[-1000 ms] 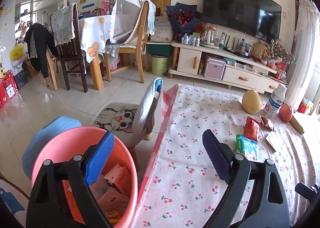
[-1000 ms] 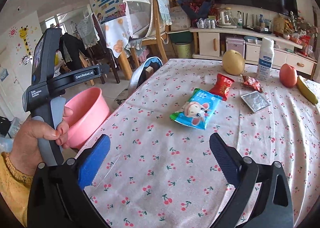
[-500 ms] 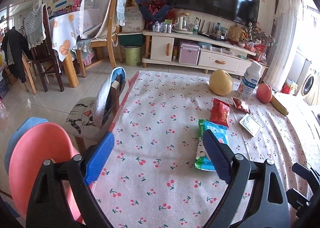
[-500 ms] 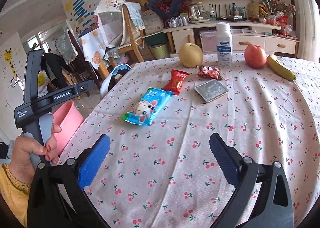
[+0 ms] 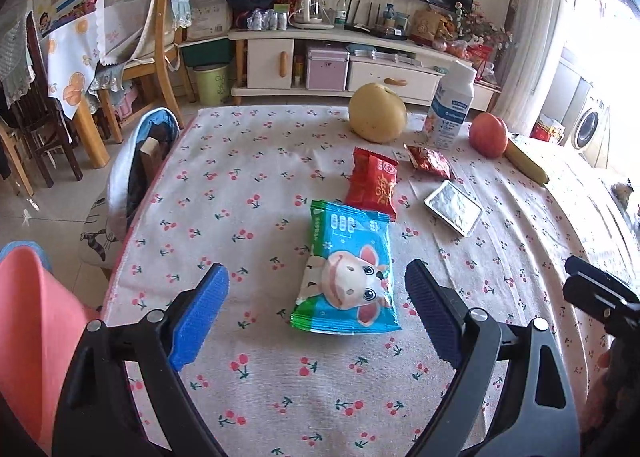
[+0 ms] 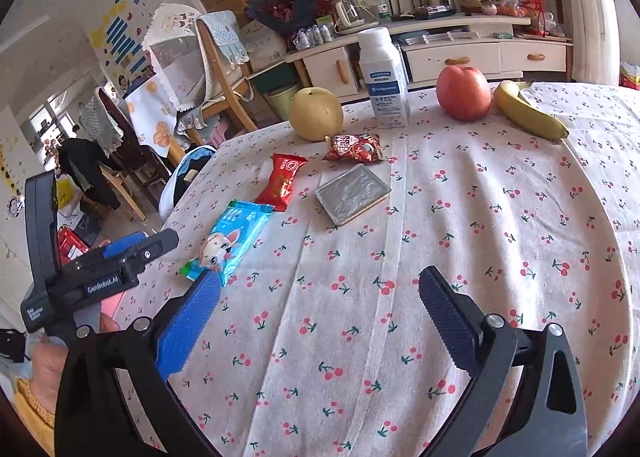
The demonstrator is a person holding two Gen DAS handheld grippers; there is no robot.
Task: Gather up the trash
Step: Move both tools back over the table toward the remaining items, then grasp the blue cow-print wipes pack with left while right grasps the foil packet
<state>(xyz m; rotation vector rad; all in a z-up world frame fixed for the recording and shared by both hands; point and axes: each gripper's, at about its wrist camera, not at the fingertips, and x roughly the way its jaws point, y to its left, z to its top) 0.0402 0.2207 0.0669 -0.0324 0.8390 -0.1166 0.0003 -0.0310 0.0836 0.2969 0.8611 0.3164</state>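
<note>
A: Both views have swung off the pink bin (image 5: 36, 337) and onto the surface (image 5: 248, 185). A second ago the left camera looked straight into the bin; now only its rim shows at the left edge.

B: Left hand-held gripper (image 5: 316, 309)?

A: Jaws wide, nothing between the pads. The blue snack packet (image 5: 348, 269) lies flat just ahead of the fingertips, centred in the gap. Not touched yet.

B: Right one?

A: Right hand-held gripper (image 6: 320, 321) also wide and empty, over bare cloth, to the right of the blue packet.

B: Other trash?

A: Red packet (image 5: 374, 183) touching the blue packet's far end, a smaller red wrapper (image 5: 430, 161) beyond that, foil tray (image 5: 454, 207) to the right of the red packet. Pear (image 5: 378, 113), bottle (image 5: 452, 113), apple (image 5: 489, 135), banana (image 5: 526, 165) behind them: not trash, I'd say.

B: So?

A: Looks like a fresh pickup starting; the blue packet is the likely target, with the bin back on the left.
</note>
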